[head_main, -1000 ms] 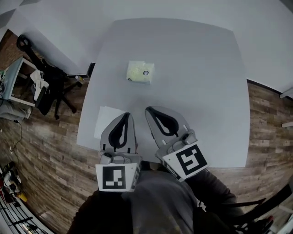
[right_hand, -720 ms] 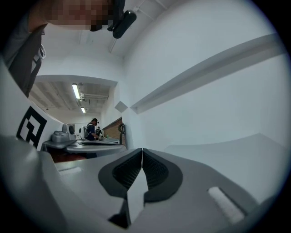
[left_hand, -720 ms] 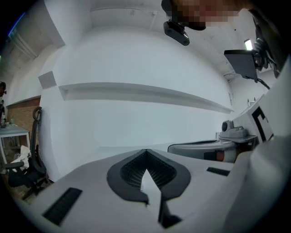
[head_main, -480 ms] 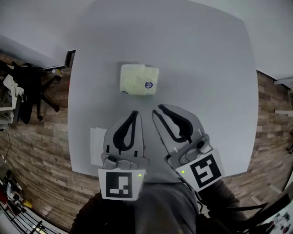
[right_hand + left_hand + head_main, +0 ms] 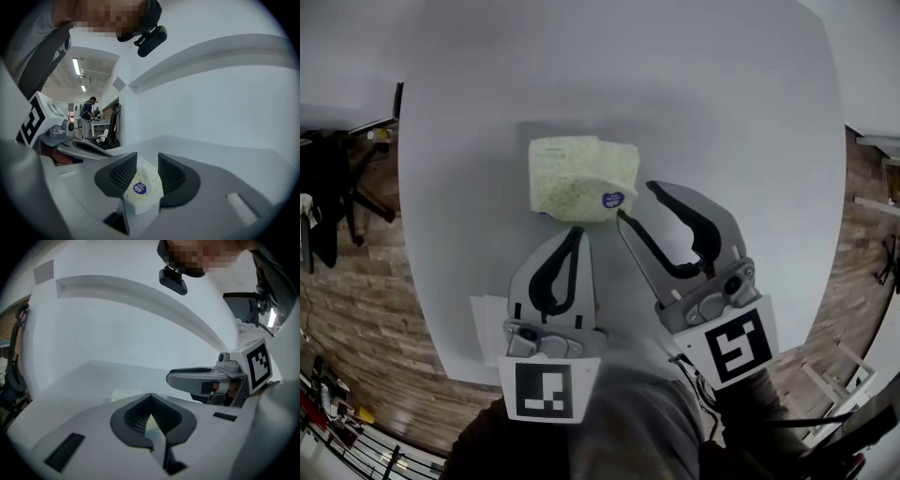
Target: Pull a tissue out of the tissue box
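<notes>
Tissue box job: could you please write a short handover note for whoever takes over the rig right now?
Left gripper: shut and empty, just short of the tissue box.
Right gripper: jaws opening, nothing gripped; the box's near right corner lines up between them.
Box: lies on the white table; neither gripper holds it.
Done: nothing yet, no tissue is out.
Left: grasp a tissue at the box and pull it out.

A pale grey, round-cornered table [image 5: 750,141] stood on brown wood-plank flooring [image 5: 356,309]. A white paper sheet [image 5: 485,323] lay at its near left edge. A black office chair [image 5: 323,202] stood beyond the table's left side.
</notes>
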Demonstrator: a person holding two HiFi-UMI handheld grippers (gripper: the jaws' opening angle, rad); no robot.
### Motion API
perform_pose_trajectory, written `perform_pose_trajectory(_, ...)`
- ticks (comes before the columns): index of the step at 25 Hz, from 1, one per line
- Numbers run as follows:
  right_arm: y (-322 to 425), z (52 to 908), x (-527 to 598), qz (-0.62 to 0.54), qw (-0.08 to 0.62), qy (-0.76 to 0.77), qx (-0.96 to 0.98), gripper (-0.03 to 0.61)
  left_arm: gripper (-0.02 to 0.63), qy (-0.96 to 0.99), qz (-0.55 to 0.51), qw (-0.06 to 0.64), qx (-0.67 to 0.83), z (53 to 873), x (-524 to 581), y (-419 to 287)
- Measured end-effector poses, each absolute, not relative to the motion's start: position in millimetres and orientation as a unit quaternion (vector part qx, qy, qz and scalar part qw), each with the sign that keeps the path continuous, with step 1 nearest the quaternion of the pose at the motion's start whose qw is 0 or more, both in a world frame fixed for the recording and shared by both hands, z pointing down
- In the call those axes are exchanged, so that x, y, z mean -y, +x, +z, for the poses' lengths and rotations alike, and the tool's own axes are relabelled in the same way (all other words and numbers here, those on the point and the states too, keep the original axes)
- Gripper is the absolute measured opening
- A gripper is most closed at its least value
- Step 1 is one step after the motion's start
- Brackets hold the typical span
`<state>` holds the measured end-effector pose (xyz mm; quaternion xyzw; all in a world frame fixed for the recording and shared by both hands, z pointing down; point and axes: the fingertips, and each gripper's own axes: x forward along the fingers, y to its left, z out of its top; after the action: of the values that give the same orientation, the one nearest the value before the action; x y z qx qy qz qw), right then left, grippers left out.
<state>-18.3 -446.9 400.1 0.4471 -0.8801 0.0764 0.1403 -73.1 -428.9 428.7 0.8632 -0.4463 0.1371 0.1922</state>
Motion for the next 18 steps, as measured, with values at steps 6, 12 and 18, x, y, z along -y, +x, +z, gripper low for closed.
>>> perform_pose_trajectory(6,-17,431,455,0.087,0.180,0.457,0.867,0.129,0.002,0.869,0.140,0.199,0.430,445,436,-69)
perform_pose_trajectory(12,-19,458,453,0.092,0.221,0.462,0.854,0.114,0.002,0.869,0.142,0.215,0.423,458,440,-67)
perform_pose_trajectory(18,-17,467,455,0.098,0.238,0.471,0.844,0.005,0.002,0.872,0.145,0.217,0.415,464,442,-67)
